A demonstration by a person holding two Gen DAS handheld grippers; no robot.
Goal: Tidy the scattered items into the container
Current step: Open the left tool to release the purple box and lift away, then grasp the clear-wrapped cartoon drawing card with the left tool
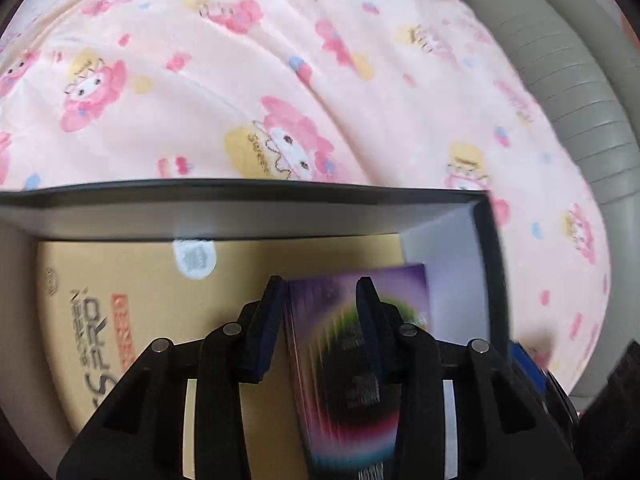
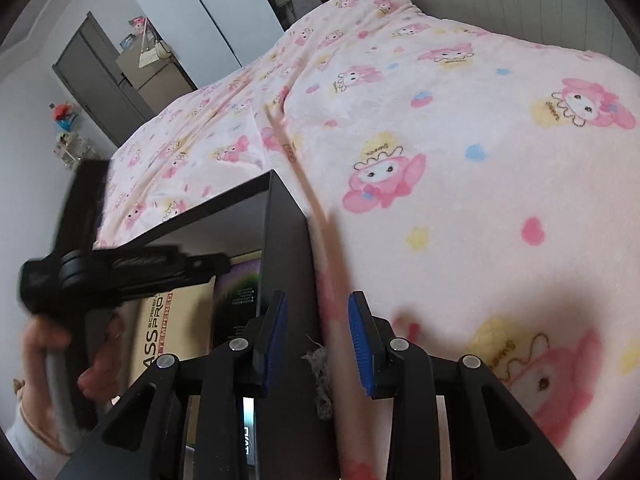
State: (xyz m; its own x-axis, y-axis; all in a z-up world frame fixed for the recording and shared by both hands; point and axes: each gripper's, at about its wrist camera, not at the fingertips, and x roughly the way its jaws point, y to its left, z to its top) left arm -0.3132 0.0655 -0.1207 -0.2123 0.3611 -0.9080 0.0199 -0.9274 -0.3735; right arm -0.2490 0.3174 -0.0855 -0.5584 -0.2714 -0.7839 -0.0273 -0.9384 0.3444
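My left claw point(image 1: 320, 292) grips a purple box point(image 1: 352, 344) upright between its pads, inside the black container point(image 1: 240, 196) on the bed point(image 1: 280, 80), beside a tan box point(image 1: 140, 300) lying flat there. My right claw point(image 2: 318, 316), just outside the container's wall, is closed on a thin pink stick point(image 2: 316, 216), which slants upward over the blanket.

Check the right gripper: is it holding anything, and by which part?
Cannot be told. A long pink strip passes between the right gripper's fingers near its lower end, but it is blurred and seems to touch only one.
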